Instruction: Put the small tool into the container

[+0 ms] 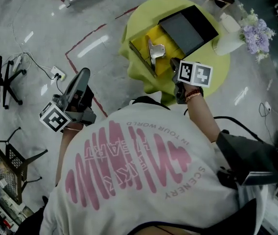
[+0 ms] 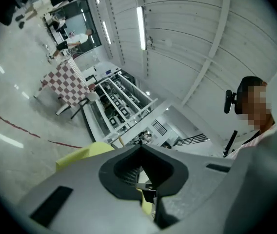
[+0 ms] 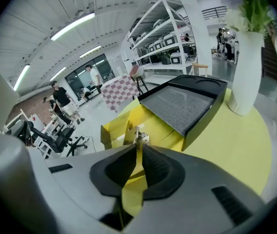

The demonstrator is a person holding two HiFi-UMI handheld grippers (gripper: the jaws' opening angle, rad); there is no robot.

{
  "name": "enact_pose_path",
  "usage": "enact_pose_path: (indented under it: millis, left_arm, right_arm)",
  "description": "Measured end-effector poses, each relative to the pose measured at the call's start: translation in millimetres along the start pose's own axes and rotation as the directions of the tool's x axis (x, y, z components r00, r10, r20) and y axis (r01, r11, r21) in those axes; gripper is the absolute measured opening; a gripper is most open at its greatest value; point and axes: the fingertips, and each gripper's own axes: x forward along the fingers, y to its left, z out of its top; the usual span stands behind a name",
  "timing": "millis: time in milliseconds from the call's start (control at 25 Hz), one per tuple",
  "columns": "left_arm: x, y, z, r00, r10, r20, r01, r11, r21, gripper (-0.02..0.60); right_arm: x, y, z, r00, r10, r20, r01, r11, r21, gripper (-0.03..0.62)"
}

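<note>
Shiny metal small tool (image 1: 155, 50), matt yellow container (image 1: 140, 45), smooth yellow-green tablecloth (image 1: 217, 66), glossy floor (image 1: 41, 28).

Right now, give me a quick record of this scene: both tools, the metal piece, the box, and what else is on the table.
left tool: shut, empty, held away from table
right tool: shut, empty, pointing at yellow box
metal piece: inside yellow box
table: round, also holds dark tray and flower vase

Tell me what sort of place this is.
Probably a robotics lab or workshop hall: tall shelves stocked with equipment, rolling office chairs, and red tape lines marking zones on the polished floor.
</note>
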Motion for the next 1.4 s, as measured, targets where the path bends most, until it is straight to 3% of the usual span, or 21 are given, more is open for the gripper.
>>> enact_pose_path:
  millis: [200,400,600,840,960,1160,1400]
  left_arm:
    - [-3,-20,0,0.996,-0.078,-0.036,0.078,0.997,-0.025,0.008]
    - [-17,-35,3,0.993,-0.104,-0.055,0.106,0.994,0.03,0.008]
    - [-58,-43,8,0.999,-0.038,-0.022,0.04,0.994,0.102,0.009]
    - [-89,-47,11,0.998,-0.005,0.065,-0.001,0.996,0.084,0.008]
    - [-106,-57,7,0.997,-0.01,0.07,0.004,0.995,0.097,0.008]
    - [-130,-69,-6,0.998,-0.031,0.061,0.024,0.995,0.1,0.008]
    - [-158,-88,-25,0.998,-0.048,0.027,0.045,0.993,0.108,0.008]
  right_arm:
    - [-22,12,-7,0.996,0.03,0.088,-0.034,0.998,0.05,0.021]
    - [-56,27,0,0.967,0.056,0.247,-0.085,0.99,0.109,0.009]
    - [-110,53,-7,0.903,0.091,0.42,-0.172,0.972,0.16,0.008]
    - [-153,70,-10,0.816,0.117,0.566,-0.244,0.957,0.155,0.006]
    - [-181,90,-14,0.789,0.153,0.595,-0.297,0.943,0.152,0.006]
    - [-218,121,-26,0.762,0.206,0.614,-0.304,0.951,0.057,0.006]
    - [-244,141,-61,0.753,0.218,0.621,-0.292,0.956,0.019,0.006]
